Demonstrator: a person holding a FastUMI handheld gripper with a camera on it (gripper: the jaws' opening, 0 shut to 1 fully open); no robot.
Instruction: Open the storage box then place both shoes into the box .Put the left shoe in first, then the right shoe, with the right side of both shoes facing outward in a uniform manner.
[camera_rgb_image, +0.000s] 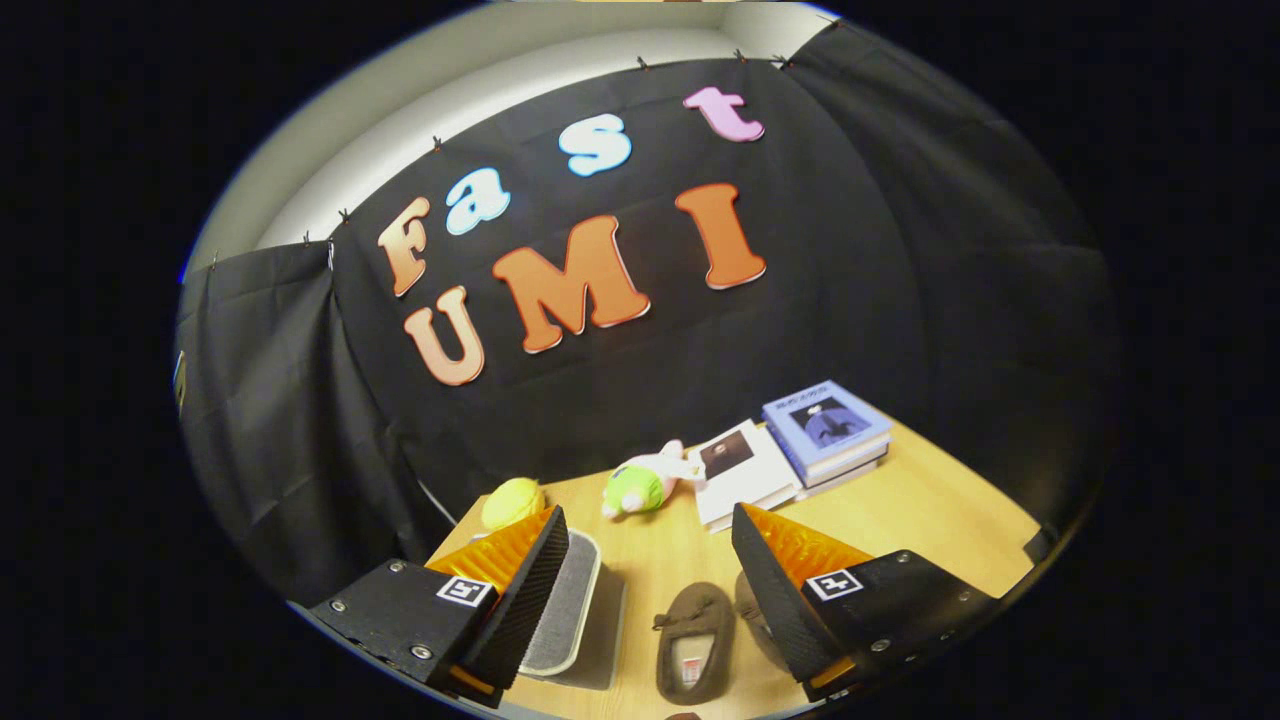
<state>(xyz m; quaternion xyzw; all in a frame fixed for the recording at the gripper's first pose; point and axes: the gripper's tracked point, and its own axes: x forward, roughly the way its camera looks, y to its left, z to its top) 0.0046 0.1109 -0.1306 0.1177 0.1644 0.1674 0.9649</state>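
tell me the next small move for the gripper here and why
Probably ease the gripper down toward the storage box beside its left finger, since the box's grey lid looks closed and it must open first. The fingers stand apart, holding nothing, above the wooden table. One brown slipper lies between them, another partly hidden behind the right finger.

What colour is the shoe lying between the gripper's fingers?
Brown, seen in the gripper view: the shoe lies on the table between the open gripper's fingers.

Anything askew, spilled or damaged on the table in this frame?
Nothing stands out. The gripper is open above the table; a slipper lies between its fingers, the storage box beside it. Books are stacked tidily; a plush toy lies on its side.
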